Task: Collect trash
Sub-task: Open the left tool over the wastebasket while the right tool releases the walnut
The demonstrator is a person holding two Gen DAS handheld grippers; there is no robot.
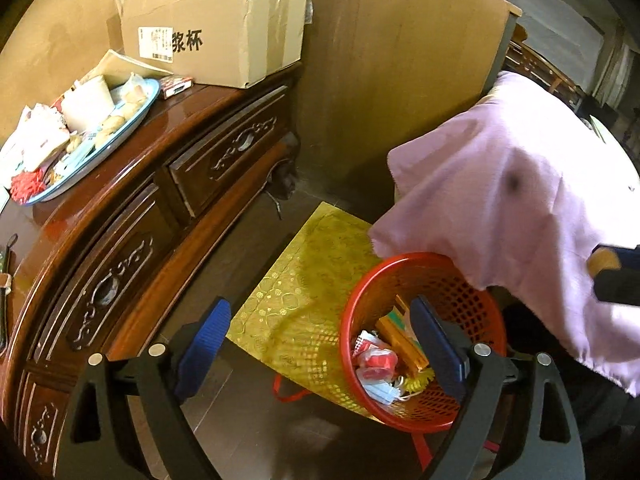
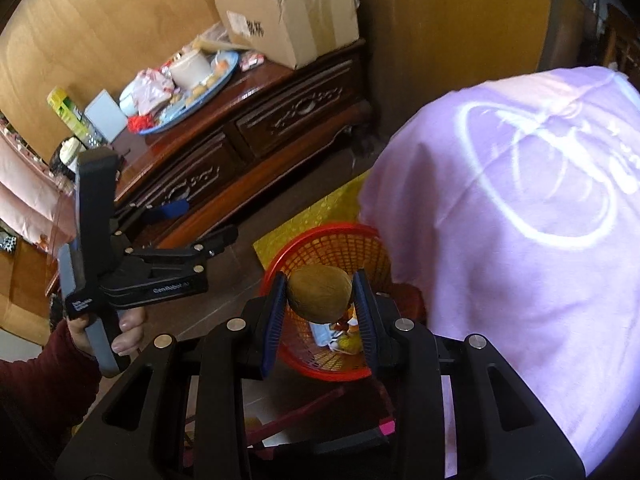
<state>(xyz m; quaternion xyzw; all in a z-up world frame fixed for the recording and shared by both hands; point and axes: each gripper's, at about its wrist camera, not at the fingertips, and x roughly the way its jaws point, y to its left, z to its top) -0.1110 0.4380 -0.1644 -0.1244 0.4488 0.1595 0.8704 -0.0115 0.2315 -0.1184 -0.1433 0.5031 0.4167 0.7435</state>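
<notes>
The brown round fruit [image 2: 319, 293], centre of the right view, is clamped in the right gripper [image 2: 320, 300] above the red basket [image 2: 304, 354]. The left gripper [image 1: 320, 344] hangs spread and empty. Let go off-centre, the fruit could strike the rim and roll under the pink cloth [image 2: 520, 220].

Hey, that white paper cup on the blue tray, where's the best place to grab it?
Grip the white paper cup across its side wall near the middle, coming from above and the front. It stands roughly upright, round and tapered, with wrappers crowding the blue tray around its base.
</notes>
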